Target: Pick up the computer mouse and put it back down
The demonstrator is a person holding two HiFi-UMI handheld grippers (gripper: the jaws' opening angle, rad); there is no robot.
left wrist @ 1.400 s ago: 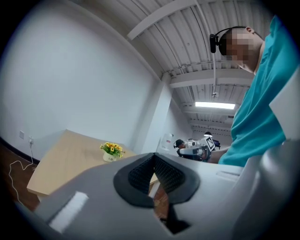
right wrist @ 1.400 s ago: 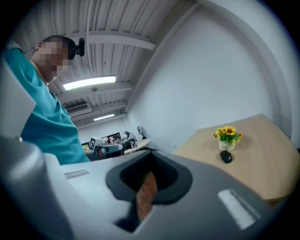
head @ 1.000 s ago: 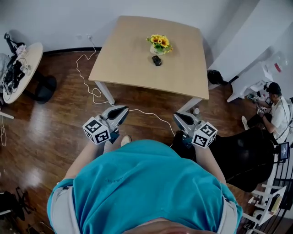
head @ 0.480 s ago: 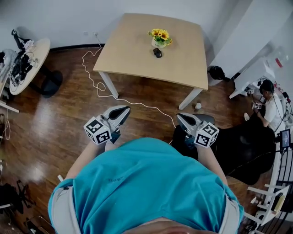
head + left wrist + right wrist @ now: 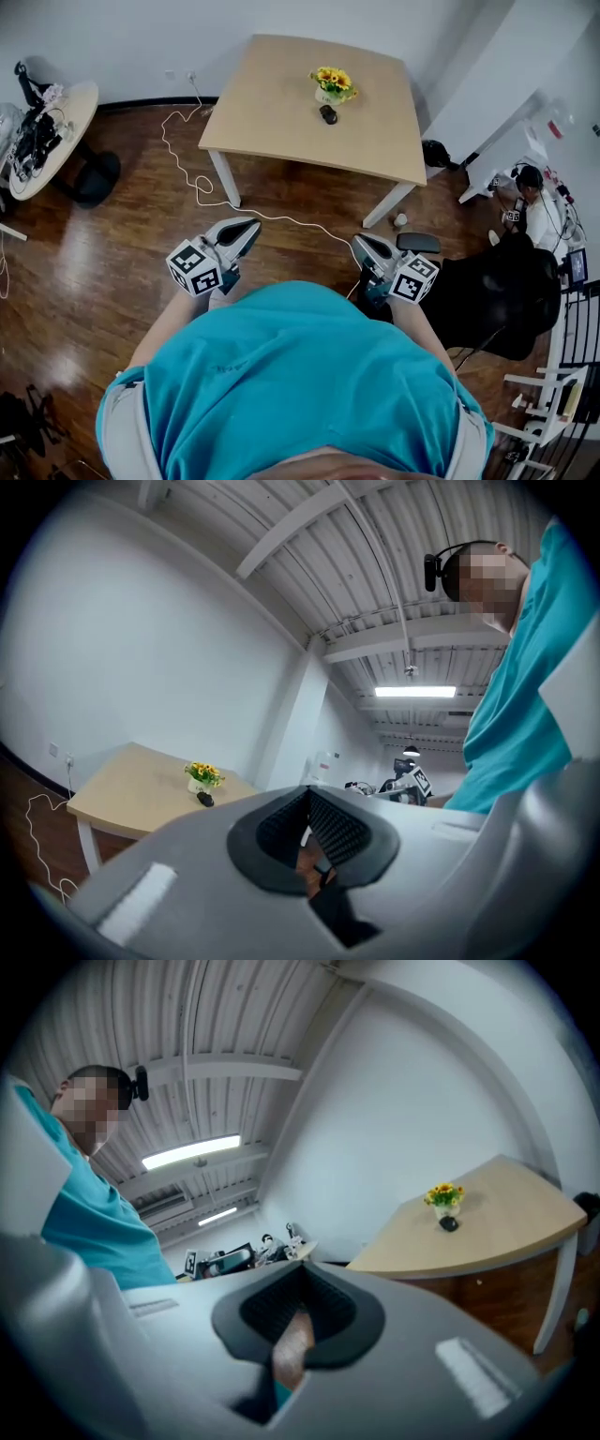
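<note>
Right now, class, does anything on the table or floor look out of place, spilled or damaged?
Only the white cable: it trails loosely across the floor beside the table, where feet could catch it. The flowers stand upright beside the mouse; nothing spilled.

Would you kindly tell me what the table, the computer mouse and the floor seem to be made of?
The table looks like pale wood or laminate, matte: even tan, no glare. The computer mouse is probably dark plastic, though too small to confirm. The floor looks like glossy dark wood planks: seams and bright reflections show.
</note>
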